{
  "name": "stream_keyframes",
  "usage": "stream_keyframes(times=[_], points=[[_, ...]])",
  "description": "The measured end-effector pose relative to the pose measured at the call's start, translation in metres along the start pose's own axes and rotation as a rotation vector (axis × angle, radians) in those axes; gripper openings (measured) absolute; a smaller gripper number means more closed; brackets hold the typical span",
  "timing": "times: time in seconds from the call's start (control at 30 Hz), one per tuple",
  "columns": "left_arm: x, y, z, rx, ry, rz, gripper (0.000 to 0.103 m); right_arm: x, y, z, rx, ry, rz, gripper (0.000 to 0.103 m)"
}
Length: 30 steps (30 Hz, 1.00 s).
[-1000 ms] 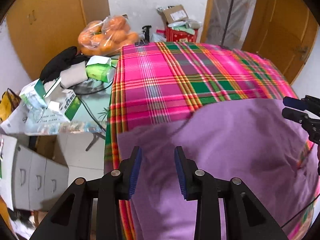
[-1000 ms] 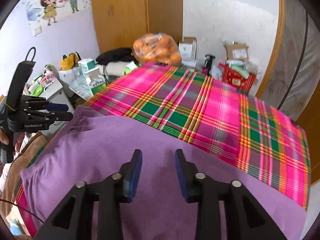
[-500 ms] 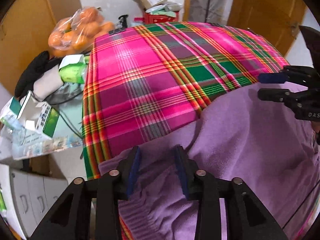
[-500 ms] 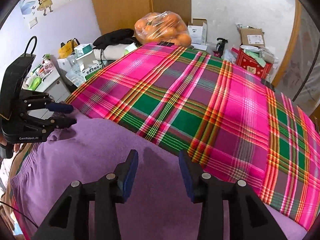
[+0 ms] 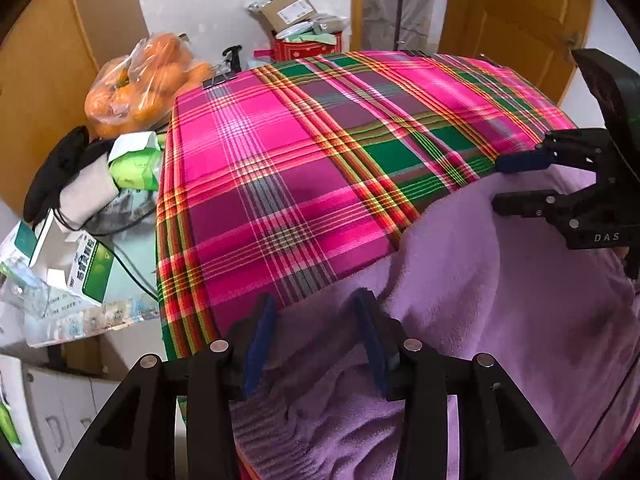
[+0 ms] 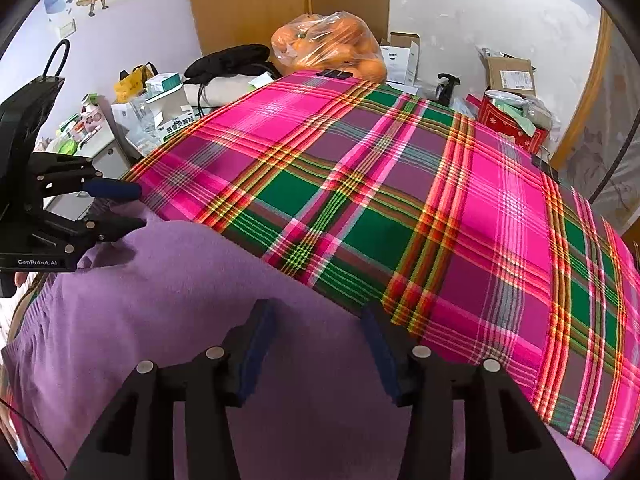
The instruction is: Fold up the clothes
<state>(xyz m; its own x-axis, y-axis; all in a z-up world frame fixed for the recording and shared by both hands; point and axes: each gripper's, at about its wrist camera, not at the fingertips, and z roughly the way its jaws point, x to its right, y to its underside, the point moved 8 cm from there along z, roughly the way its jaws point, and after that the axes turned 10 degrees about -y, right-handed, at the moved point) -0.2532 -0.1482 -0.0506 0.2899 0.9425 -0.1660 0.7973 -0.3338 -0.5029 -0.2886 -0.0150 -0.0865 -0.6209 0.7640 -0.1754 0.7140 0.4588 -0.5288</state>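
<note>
One purple sweater (image 5: 500, 320) is lying bunched along the near edge of a table under a pink-and-green plaid cloth (image 5: 304, 168), its upper edge folded over onto the cloth. Two grippers are hovering over that edge: the left gripper (image 5: 316, 312) near the sweater's ribbed hem corner, the right gripper (image 6: 316, 320) further along, both with fingers apart and just been opening, fabric lying beneath the gap but unclamped. Beyond the cloth, a bag of oranges (image 6: 328, 44) is sitting (among boxes and clutter).
</note>
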Motion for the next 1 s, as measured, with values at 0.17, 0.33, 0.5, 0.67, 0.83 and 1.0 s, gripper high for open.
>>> stream_keyframes(times=[0.17, 0.33, 0.5, 0.67, 0.83, 1.0], points=[[0.0, 0.0, 0.0, 0.017, 0.003, -0.002, 0.044, 0.0, -0.002, 0.001, 0.017, -0.004, 0.012, 0.052], [0.004, 0.001, -0.001, 0.031, 0.006, 0.018, 0.036, -0.001, 0.0, 0.001, 0.029, 0.005, 0.006, 0.051], [0.015, 0.006, -0.007, 0.057, -0.024, 0.099, 0.007, -0.005, 0.002, -0.002, 0.029, -0.005, -0.014, 0.034], [0.007, 0.002, -0.012, 0.07, -0.049, 0.053, 0.005, -0.013, 0.004, -0.005, 0.03, 0.025, -0.059, 0.008], [-0.007, -0.005, -0.023, 0.117, -0.081, 0.006, 0.003, -0.014, -0.001, -0.015, 0.083, 0.046, -0.056, 0.005], [-0.014, 0.002, -0.011, 0.086, -0.092, -0.031, 0.002, -0.012, 0.001, -0.008, 0.056, 0.066, -0.06, 0.005]])
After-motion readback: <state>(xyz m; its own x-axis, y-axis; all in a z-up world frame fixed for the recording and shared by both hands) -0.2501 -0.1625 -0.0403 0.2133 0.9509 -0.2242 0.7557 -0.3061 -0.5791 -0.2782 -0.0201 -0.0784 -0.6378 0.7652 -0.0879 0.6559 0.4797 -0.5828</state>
